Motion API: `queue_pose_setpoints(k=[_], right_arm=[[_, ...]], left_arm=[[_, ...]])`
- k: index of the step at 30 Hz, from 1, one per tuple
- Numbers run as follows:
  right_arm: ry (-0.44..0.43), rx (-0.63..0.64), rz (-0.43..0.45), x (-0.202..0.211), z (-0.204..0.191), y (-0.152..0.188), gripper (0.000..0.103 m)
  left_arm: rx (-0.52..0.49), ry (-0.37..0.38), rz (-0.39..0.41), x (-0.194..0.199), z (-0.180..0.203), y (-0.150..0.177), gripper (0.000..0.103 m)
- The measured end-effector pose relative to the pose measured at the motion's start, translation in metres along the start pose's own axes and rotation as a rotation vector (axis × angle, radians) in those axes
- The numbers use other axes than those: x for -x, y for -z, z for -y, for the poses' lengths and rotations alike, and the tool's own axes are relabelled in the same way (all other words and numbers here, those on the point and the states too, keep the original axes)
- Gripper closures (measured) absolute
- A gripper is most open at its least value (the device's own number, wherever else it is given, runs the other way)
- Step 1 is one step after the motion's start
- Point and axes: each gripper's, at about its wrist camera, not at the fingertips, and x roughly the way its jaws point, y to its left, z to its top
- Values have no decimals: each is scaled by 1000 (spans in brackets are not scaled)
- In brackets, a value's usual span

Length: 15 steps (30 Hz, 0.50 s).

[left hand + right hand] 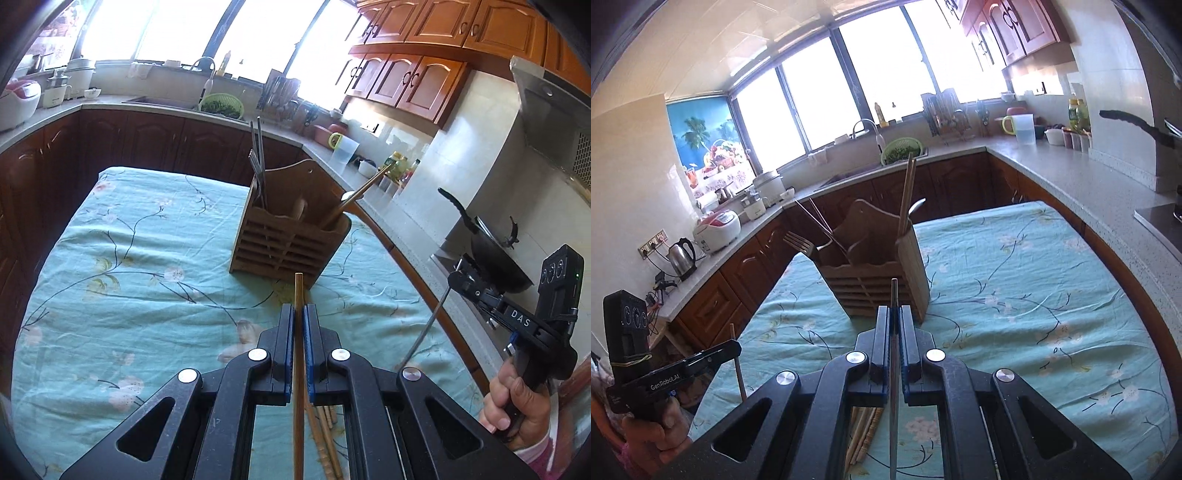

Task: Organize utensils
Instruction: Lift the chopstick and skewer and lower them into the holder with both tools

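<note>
Chopstick (298, 354) of brown wood pinched upright between the closed jaws of the left gripper (299, 314), tip poking just above the blue pads, lower end running down past a loose bundle of more wooden chopsticks (325, 435) lying on the floral tablecloth (129, 258). Thin metal chopstick (894, 369) clamped the same way in the closed right gripper (894, 317), grey shaft standing between the pads and reaching below them, another part of the bundle showing underneath. Wooden holder (284, 236) straight ahead of both grippers, standing on the cloth, apart from both tips; slatted front, tall back board, several compartments. Already inside: forks (256, 173) and metal sticks at the left end, a spoon and wooden chopsticks (354, 199) leaning out at the right end. Step in hand, by the look of it: carrying one stick in each gripper toward the holder, pickup done, drop not yet made. Next move likely calls for lifting each stick clear of the rim, tipping it point-down over the matching compartment — wood with wood on the right, metal with metal on the left — then loosening the grip only once the lower end sits inside. Risk: arms crossing, or a stick striking the ones already leaning there. Kitchen counter (1071, 173), sink and window beyond.
</note>
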Motion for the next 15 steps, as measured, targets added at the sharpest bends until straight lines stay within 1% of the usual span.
queue_pose_setpoints(k=[3,7,15], right_arm=[[-6,8,34,8,-4,-8,99],[-9,15,62,11,-8,-16,99],[-16,12,78,8,-8,-26,99]], left_arm=[[-4,17,28,15,2,-3,100],[-21,20,64,28,6,-9,100],[-40,7,106,29,9,-23,100]])
